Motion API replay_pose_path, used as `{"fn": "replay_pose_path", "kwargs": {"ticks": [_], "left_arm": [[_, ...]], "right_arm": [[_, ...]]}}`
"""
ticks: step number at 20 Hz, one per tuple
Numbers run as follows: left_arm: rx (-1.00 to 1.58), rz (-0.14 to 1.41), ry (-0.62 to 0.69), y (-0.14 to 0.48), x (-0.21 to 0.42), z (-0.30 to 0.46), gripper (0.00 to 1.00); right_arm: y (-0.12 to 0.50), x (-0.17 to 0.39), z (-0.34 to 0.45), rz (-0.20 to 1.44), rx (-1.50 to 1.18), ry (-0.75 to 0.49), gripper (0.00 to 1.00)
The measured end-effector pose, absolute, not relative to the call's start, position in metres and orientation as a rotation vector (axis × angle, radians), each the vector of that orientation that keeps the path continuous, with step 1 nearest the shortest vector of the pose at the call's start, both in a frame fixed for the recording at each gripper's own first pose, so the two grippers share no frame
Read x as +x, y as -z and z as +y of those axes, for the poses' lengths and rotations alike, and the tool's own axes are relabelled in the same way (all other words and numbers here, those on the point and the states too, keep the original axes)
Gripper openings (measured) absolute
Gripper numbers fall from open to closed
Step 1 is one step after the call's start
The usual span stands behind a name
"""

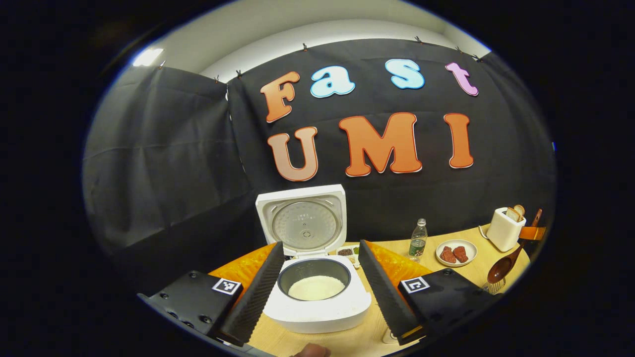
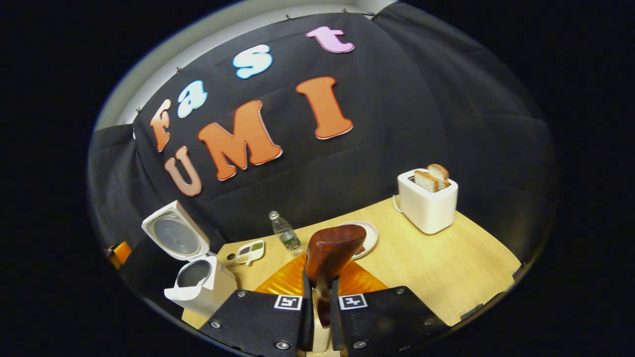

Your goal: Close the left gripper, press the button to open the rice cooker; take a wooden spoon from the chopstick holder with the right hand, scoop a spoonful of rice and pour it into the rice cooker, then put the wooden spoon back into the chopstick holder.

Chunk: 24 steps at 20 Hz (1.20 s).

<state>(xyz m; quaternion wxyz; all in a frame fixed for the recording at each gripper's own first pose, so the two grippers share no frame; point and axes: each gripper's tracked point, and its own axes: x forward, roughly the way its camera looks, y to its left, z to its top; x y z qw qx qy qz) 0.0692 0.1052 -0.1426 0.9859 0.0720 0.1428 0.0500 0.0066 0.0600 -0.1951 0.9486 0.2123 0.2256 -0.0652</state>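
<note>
Tabletop rice cooker (image 1: 317, 297), rice (image 1: 316, 288) inside

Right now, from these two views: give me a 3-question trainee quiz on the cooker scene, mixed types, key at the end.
1. True or false: the rice cooker lid is up.
2. What does the right gripper hold? A) bottle B) wooden spoon C) bread
3. Fill in: the toaster holds two slices of ____.

Key:
1. True; the lid stands open and white rice shows in the pot.
2. B; both fingers press on the wooden spoon handle, bowl end up.
3. Bread.
</note>
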Motion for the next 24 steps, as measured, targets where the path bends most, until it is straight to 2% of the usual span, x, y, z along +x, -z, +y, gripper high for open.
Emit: {"fn": "replay_pose_path", "kwargs": {"ticks": [2, 3, 5, 7, 9, 10, 12, 15, 19, 20, 22, 23, 24], "left_arm": [[0.134, 0.297, -0.117, 0.148, 0.065, 0.118, 1.00], [0.128, 0.303, -0.125, 0.151, 0.061, 0.124, 0.96], [0.120, 0.313, -0.147, 0.154, 0.055, 0.139, 0.97], [0.104, 0.330, -0.170, 0.161, 0.048, 0.156, 0.96], [0.095, 0.357, -0.185, 0.171, 0.044, 0.170, 1.00], [0.099, 0.368, -0.192, 0.175, 0.042, 0.177, 0.97], [0.106, 0.374, -0.197, 0.177, 0.039, 0.187, 1.00], [0.105, 0.385, -0.188, 0.185, 0.041, 0.194, 0.96], [0.108, 0.407, -0.162, 0.192, 0.045, 0.194, 0.96], [0.118, 0.410, -0.156, 0.194, 0.047, 0.194, 1.00], [0.130, 0.423, -0.142, 0.197, 0.050, 0.192, 1.00], [0.133, 0.428, -0.138, 0.200, 0.049, 0.192, 0.96], [0.135, 0.431, -0.134, 0.201, 0.050, 0.192, 1.00]], "right_arm": [[0.198, 0.009, 0.094, 0.480, 0.404, 0.059, 0.13], [0.204, 0.008, 0.110, 0.501, 0.385, 0.030, 0.13], [0.221, 0.006, 0.138, 0.540, 0.335, -0.017, 0.13], [0.244, 0.005, 0.160, 0.571, 0.266, -0.046, 0.13], [0.274, 0.000, 0.171, 0.621, 0.178, -0.055, 0.13], [0.286, -0.003, 0.175, 0.645, 0.139, -0.055, 0.13], [0.303, -0.004, 0.173, 0.665, 0.055, -0.021, 0.13], [0.314, -0.008, 0.177, 0.651, -0.031, -0.008, 0.13], [0.337, -0.014, 0.184, 0.635, -0.155, 0.015, 0.13], [0.339, -0.016, 0.186, 0.615, -0.174, 0.028, 0.13], [0.340, -0.014, 0.189, 0.576, -0.227, 0.041, 0.12], [0.344, -0.016, 0.193, 0.579, -0.237, 0.046, 0.12], [0.346, -0.018, 0.197, 0.585, -0.226, 0.055, 0.12]]}}
